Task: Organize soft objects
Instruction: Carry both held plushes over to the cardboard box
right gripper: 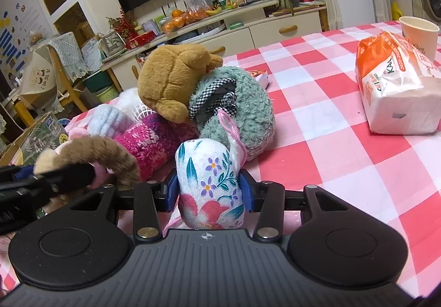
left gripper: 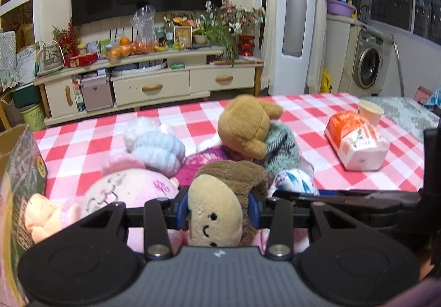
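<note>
My left gripper [left gripper: 217,209] is shut on a small brown doll with a tan smiling face [left gripper: 217,213], held near the table's front. My right gripper [right gripper: 210,191] is shut on a white floral pouch toy [right gripper: 209,183]. The floral toy also shows in the left wrist view [left gripper: 293,181]. Behind them lies a pile: a brown teddy bear [right gripper: 171,83], a grey-green fuzzy toy [right gripper: 242,114], a magenta knit piece [right gripper: 148,141], a pale blue fluffy toy [left gripper: 157,145] and a pink plush [left gripper: 129,188]. A cardboard box [left gripper: 19,174] stands at the left.
The table has a red-and-white checked cloth [right gripper: 330,141]. A pack of tissues [right gripper: 397,86] and a paper cup [right gripper: 419,31] sit at the right. A small red packet [right gripper: 260,77] lies behind the pile. A TV cabinet [left gripper: 154,81] stands beyond the table.
</note>
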A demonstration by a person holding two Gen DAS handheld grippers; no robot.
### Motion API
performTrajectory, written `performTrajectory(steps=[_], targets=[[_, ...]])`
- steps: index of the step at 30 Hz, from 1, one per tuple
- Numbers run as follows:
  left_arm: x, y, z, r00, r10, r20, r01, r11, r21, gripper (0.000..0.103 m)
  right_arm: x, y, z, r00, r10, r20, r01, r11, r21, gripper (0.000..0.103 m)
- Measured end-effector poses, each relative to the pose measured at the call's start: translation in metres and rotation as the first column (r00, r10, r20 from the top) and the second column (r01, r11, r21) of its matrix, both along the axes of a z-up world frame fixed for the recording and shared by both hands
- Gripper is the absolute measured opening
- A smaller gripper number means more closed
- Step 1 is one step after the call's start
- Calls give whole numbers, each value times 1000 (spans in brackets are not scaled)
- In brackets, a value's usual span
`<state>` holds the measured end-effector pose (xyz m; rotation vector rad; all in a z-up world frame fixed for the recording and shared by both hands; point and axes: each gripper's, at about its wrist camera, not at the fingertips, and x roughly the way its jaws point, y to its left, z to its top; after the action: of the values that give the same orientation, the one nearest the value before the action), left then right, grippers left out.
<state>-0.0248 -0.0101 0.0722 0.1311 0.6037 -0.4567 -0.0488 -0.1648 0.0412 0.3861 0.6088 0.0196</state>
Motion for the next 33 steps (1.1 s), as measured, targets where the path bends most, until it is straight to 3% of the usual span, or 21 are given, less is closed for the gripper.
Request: performTrajectory(steps=[10, 19, 33], targets=[[-10, 29, 28, 998, 24, 64, -18, 997, -81, 41, -1, 18, 9, 997, 42, 57, -39, 998, -53, 56], [-16, 58, 41, 993, 69, 92, -57, 991, -124, 41, 4, 46, 30, 987, 130, 98, -126, 991, -39, 56], [-22, 113, 59, 976, 180, 122, -154, 968, -200, 41, 27, 86, 51, 945, 296, 138, -290, 955, -61, 56]])
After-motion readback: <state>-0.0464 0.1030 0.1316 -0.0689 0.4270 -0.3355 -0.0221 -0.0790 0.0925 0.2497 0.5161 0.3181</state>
